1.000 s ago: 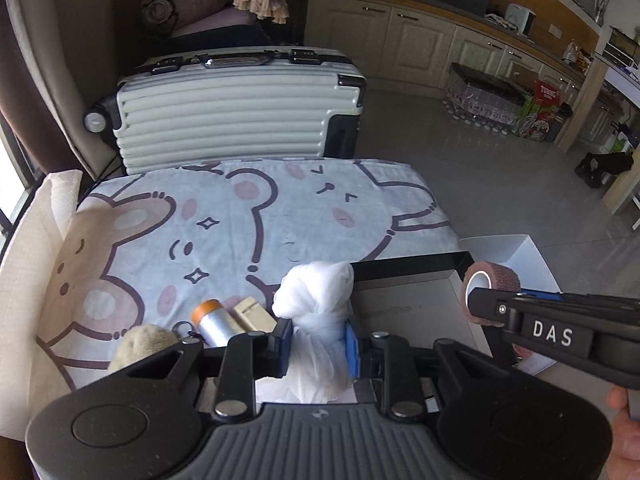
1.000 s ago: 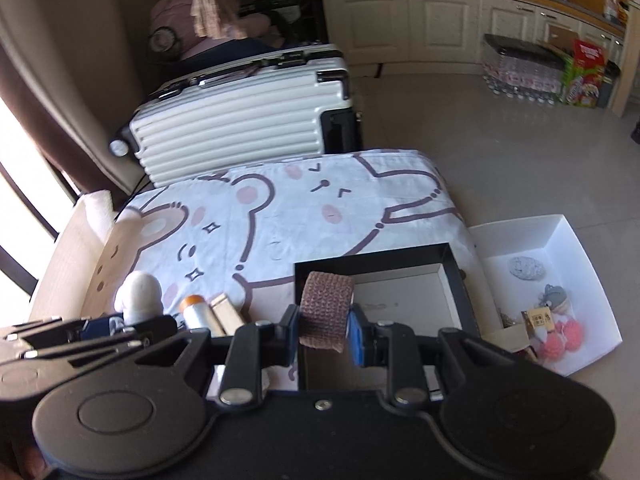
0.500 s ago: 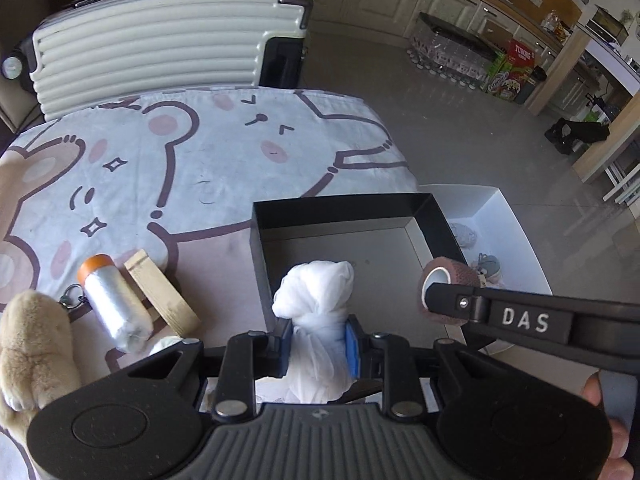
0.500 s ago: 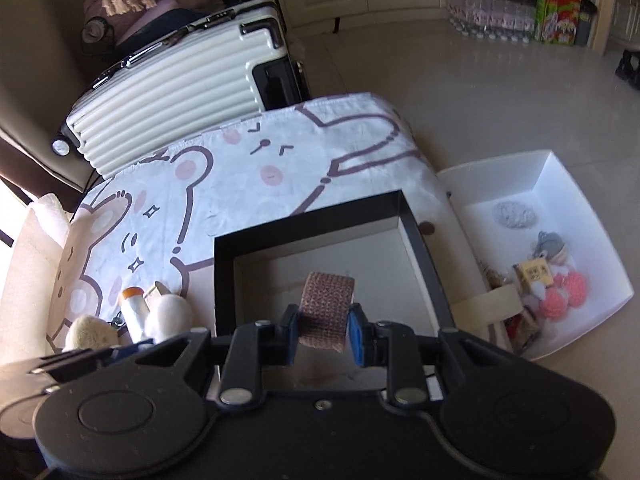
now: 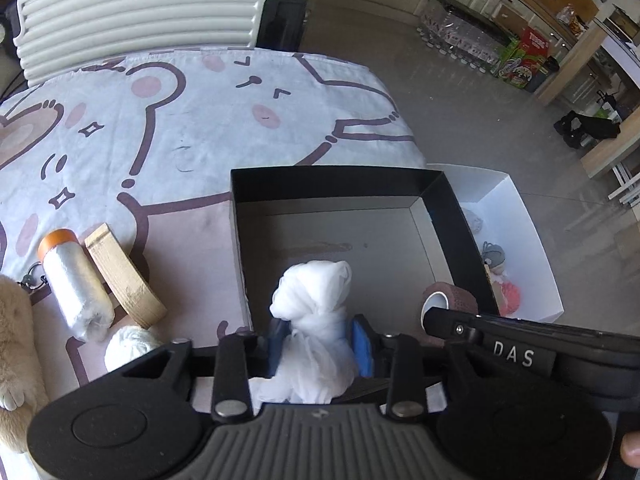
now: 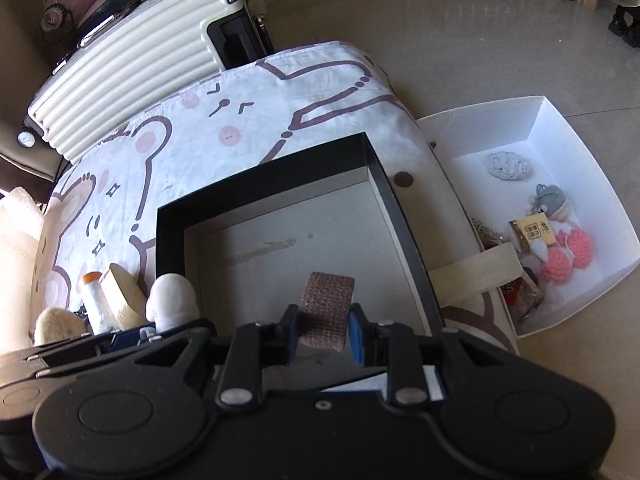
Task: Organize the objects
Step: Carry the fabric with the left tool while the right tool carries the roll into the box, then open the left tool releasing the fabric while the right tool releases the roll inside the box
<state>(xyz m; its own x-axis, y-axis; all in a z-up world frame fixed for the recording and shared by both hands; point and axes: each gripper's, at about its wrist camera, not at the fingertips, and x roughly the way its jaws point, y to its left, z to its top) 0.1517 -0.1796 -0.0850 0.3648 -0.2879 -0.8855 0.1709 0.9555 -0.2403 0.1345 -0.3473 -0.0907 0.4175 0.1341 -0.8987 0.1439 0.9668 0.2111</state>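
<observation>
Left tongs (image 5: 320, 330) pinch gauze (image 5: 314, 300), right tongs (image 6: 323, 330) pinch tape (image 6: 327, 304), both over box (image 5: 240, 240); lower before releasing, keep items apart

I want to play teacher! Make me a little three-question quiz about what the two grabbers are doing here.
1. True or false: the left gripper holds a white cloth bundle.
2. The right gripper holds: A) a bottle, B) a brown tape roll, C) a plush toy.
3. Fill in: both items hang over the ____ box.

Key: 1 true. 2 B. 3 black.
</observation>
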